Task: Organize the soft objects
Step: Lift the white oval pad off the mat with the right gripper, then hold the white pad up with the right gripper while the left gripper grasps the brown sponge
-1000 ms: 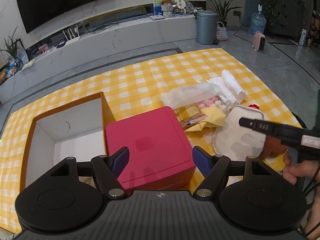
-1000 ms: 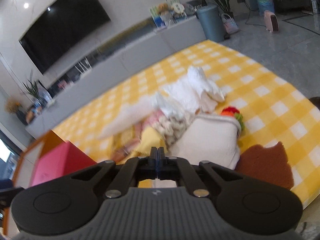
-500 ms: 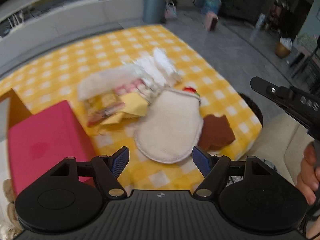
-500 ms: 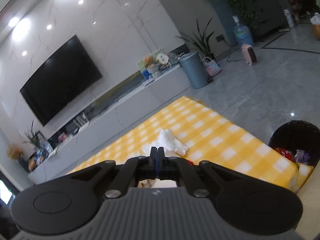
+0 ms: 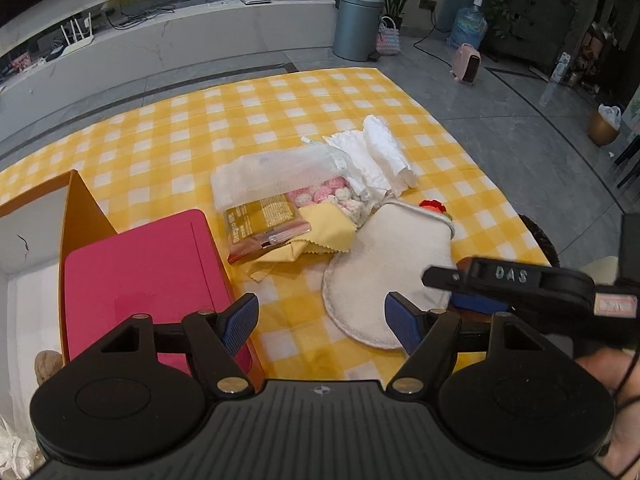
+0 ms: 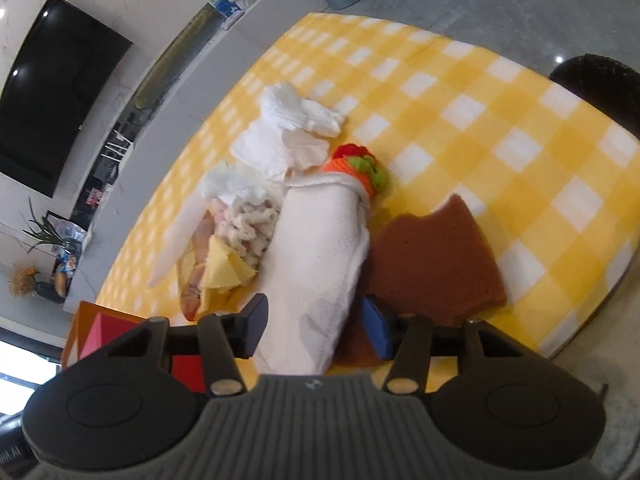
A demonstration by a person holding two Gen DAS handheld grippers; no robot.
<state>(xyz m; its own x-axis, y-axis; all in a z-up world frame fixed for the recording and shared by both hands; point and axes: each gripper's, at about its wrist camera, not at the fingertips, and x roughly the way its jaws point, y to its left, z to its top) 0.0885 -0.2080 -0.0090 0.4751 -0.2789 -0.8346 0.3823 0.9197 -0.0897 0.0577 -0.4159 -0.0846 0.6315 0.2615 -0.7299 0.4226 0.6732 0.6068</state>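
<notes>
Right tool (image 6: 314,322) jaws just opened, straddling near end of cream mitt (image 6: 320,248), not pinching. Left tool (image 5: 320,318) open, empty. Mitt flat on bench (image 5: 248,120): light, floppy; pinch the edge.

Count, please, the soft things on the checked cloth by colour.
White or cream: 3 (cream mitt, white towel, mesh bag)
Yellow: 1 (yellow cloth)
Brown: 1 (brown cloth)
Total: 5
</notes>
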